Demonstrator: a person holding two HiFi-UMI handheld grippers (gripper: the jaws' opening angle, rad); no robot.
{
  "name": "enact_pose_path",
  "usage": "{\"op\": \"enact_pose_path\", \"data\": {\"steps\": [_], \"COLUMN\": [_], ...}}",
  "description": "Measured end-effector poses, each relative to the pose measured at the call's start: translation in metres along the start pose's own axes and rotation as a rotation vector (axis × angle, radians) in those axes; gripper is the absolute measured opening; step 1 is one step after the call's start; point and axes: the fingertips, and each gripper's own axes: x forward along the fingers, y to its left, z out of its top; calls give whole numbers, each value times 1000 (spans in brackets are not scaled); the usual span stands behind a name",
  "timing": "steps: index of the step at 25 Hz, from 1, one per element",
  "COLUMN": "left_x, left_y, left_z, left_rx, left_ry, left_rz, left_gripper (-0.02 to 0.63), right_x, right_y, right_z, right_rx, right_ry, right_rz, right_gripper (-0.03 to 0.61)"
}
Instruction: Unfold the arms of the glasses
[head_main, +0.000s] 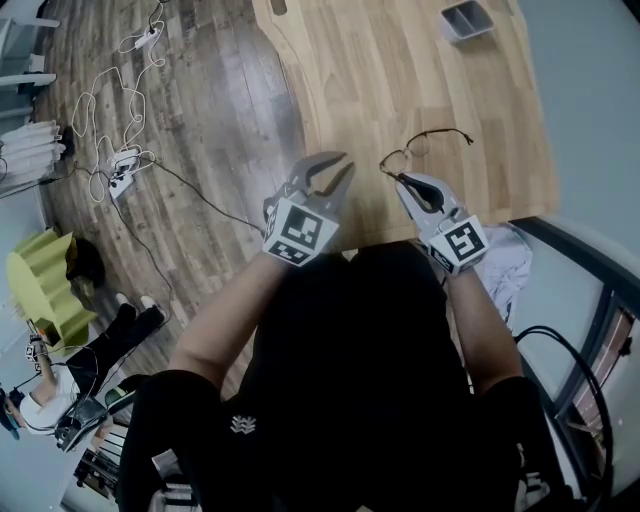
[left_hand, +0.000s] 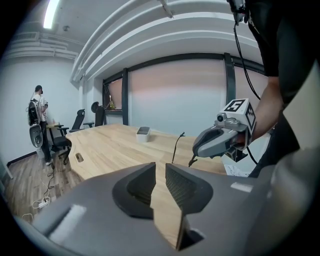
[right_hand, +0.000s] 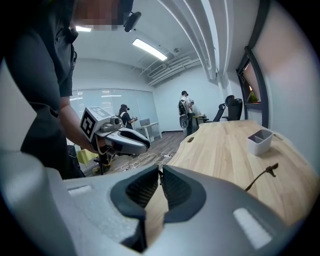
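The right gripper (head_main: 402, 181) is clenched on the thin frame of the glasses (head_main: 430, 147), just above the wooden desk (head_main: 390, 60). The left gripper (head_main: 334, 168) hangs beside it, jaws partly open and empty. Cables (head_main: 120, 150) lie across the plank floor (head_main: 215, 95).

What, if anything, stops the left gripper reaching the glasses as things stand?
Probably nothing, so likely yes: the left gripper is open and empty, close beside the glasses, which the right gripper holds over the table; no object lies between them.

Wood table (head_main: 400, 70) w/ small grey tray (head_main: 466, 20) on it.
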Motion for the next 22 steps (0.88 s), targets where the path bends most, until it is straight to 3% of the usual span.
{"op": "enact_pose_path", "data": {"steps": [18, 22], "left_x": [-10, -21], "left_y": [-11, -6], "left_z": [19, 41], "left_rx": [4, 22], "left_ry": [-48, -124], "left_rz": [21, 68], "left_gripper": [67, 36], "right_x": [-25, -38], "right_y": [21, 5], "right_z": [27, 58], "right_rx": [-19, 108], "right_ry": [-82, -210], "right_rz": [29, -33], "right_gripper": [31, 31]}}
